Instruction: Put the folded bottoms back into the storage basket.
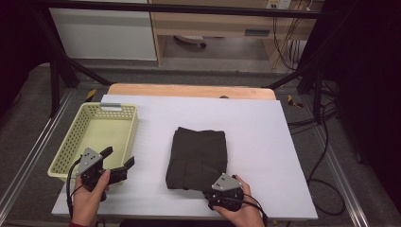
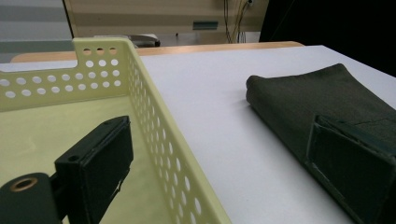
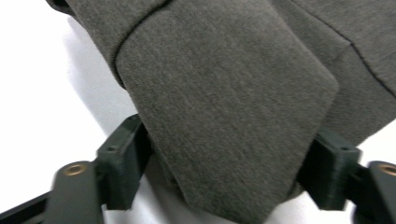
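Surface: a white sheet [image 1: 208, 118] covers the table; a strip of bare wooden tabletop [image 1: 189, 91] shows along the sheet's far edge.
Room: beyond the table lie grey floor, a pale cabinet [image 1: 104, 33] and a wooden desk frame [image 1: 227, 21]; a black metal frame [image 1: 61, 61] stands around the table, and cables [image 1: 326, 142] trail on the floor to the right of the sheet.
Folded cloth: a dark olive-brown folded garment [image 1: 198, 158] lies flat near the middle of the sheet, its near edge close to the sheet's front edge.
Basket: a pale yellow perforated basket [image 1: 82, 137] sits on the sheet, well to the left of the folded garment, touching nothing of it.
Left gripper: the left gripper [image 1: 118, 161] is held over the basket's near right corner; its jaws are spread apart and grasp nothing. In the left gripper view one jaw hangs inside the basket [image 2: 154, 130], the other outside it, in front of the garment [image 2: 322, 107].
Right gripper: the right gripper [image 1: 226, 189] sits at the garment's near right corner. In the right gripper view its jaws stand wide on either side of a folded corner of the garment [image 3: 233, 102]; whether they press on it I cannot tell.
Hands: the left hand [image 1: 90, 201] and the right hand [image 1: 243, 213] hold the grippers at the sheet's front edge.
In the way: the basket's right wall stands between the left gripper's jaws.
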The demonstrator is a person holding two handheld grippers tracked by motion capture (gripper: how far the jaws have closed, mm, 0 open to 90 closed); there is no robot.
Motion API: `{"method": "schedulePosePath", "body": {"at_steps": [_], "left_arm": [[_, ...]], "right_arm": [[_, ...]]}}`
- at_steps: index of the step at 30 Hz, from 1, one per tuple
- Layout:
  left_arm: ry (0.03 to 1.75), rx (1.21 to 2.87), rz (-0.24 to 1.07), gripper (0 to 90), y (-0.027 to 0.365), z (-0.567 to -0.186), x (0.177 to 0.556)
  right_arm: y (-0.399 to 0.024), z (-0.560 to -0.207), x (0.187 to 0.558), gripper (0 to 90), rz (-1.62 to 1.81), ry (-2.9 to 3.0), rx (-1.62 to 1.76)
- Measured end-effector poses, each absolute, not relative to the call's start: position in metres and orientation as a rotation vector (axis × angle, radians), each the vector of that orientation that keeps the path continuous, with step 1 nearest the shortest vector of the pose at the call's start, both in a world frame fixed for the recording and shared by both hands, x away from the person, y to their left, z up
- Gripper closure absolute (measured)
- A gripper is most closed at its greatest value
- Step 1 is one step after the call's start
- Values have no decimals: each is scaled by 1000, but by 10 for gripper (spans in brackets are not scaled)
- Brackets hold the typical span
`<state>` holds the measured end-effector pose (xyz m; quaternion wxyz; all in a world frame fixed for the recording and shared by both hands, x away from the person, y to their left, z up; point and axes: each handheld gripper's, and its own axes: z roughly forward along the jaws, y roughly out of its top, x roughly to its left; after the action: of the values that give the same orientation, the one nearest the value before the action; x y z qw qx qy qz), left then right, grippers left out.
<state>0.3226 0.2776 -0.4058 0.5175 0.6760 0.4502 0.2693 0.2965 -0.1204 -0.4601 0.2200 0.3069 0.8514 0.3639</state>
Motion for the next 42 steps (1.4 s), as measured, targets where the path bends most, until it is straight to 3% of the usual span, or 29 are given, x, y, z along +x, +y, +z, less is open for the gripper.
{"method": "schedulePosePath", "body": {"at_steps": [8,12,29,42], "left_arm": [[1102,1603,619,74,280,-406,323],[1105,1601,596,77,280,-405,322],[1004,1673,618,77,240,-380,323],[966,1740,565,82,197,-375,367]], "right_arm": [[-122,-454,298,545,1033,2354,829],[-124,-451,299,603,1064,2358,838],[-129,-444,292,619,1083,2397,858],[-129,-440,280,618,1046,2403,850]]}}
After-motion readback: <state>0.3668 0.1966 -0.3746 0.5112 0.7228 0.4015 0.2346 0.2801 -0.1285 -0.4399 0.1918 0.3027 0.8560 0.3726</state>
